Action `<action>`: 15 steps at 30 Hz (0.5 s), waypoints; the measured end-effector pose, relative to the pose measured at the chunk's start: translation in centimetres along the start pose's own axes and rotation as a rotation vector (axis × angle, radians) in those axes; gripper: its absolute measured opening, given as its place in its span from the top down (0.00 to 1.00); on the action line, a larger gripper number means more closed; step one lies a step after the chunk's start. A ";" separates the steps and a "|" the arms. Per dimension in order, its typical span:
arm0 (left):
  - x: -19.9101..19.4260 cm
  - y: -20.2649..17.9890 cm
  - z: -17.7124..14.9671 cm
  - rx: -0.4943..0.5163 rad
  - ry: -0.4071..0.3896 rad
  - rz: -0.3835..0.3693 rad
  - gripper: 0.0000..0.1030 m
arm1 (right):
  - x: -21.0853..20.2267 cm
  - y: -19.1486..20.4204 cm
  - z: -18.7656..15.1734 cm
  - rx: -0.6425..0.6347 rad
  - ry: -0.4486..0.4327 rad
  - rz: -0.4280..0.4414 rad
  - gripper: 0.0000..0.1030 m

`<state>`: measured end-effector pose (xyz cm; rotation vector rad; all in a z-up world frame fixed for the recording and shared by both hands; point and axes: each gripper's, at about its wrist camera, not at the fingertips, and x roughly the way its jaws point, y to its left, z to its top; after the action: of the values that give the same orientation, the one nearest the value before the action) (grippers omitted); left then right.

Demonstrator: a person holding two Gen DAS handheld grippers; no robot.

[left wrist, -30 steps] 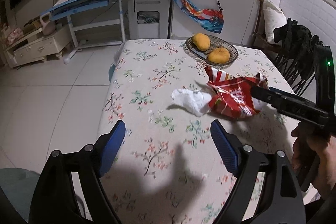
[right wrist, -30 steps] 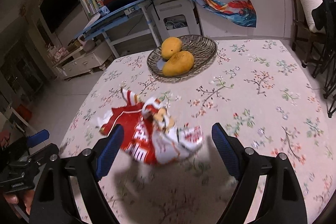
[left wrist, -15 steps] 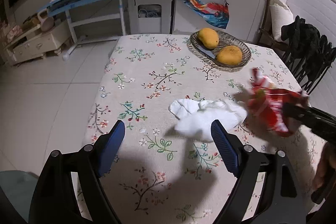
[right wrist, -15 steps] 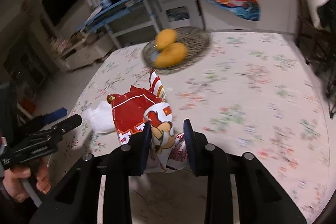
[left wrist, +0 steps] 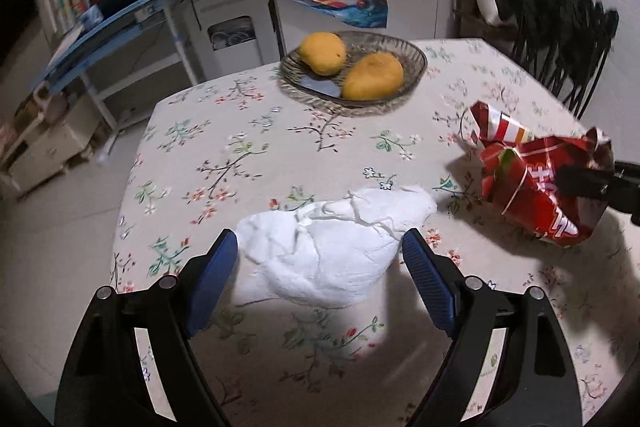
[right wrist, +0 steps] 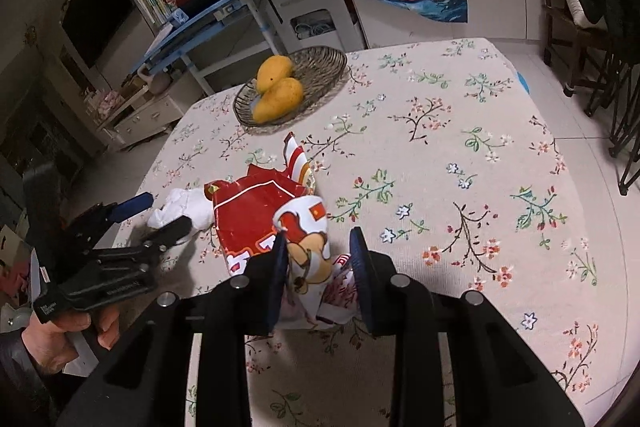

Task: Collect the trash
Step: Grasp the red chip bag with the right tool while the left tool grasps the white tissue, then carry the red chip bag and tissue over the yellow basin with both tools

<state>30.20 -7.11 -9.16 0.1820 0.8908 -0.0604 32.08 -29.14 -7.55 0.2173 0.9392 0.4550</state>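
A crumpled white tissue (left wrist: 332, 251) lies on the flowered tablecloth (left wrist: 248, 163). My left gripper (left wrist: 320, 263) stands open around it, one blue pad on each side, neither pressing it. Right of it is a crumpled red snack wrapper (left wrist: 532, 179), pinched by my right gripper (left wrist: 588, 181), which reaches in from the right edge. In the right wrist view my right gripper (right wrist: 320, 267) is shut on the wrapper's (right wrist: 256, 219) white cartoon end. The tissue (right wrist: 180, 211) shows behind it, with the left gripper (right wrist: 158, 215) straddling it in a person's hand (right wrist: 60, 331).
A glass bowl (left wrist: 416, 61) with two mangoes (left wrist: 372, 75) stands at the table's far side. Dark chairs draped in black cloth (left wrist: 560, 27) line the right. The table's left edge drops to a tiled floor; a blue desk (left wrist: 112, 27) stands beyond.
My right gripper shut on the red wrapper and carried it right, away from the tissue. The left gripper moved forward and down until the tissue lay between its open fingers.
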 end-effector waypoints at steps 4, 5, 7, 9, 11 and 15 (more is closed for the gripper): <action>0.8 0.4 0.2 -0.059 0.044 -0.077 0.63 | 0.3 -0.2 0.0 0.004 0.007 0.001 0.70; 0.8 0.5 0.2 -0.070 0.044 -0.086 0.65 | 0.3 -0.2 0.0 0.002 0.009 0.003 0.70; 0.6 0.6 0.1 -0.053 0.044 -0.089 0.86 | 0.3 0.0 0.0 0.000 0.012 0.010 0.70; 0.0 0.5 -0.2 -0.060 0.045 -0.102 0.89 | 0.4 0.2 0.0 0.002 0.012 0.022 0.70; -0.7 0.5 -0.5 -0.068 0.036 -0.110 0.89 | 0.0 0.6 0.0 0.002 0.004 0.032 0.70; -4.7 0.1 -1.1 -0.071 -0.027 -0.119 0.89 | -1.7 2.1 -0.3 -0.001 -0.033 0.057 0.70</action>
<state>26.41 -6.92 -6.13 0.0621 0.8748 -0.1411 30.45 -28.10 -5.72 0.2501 0.9024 0.5031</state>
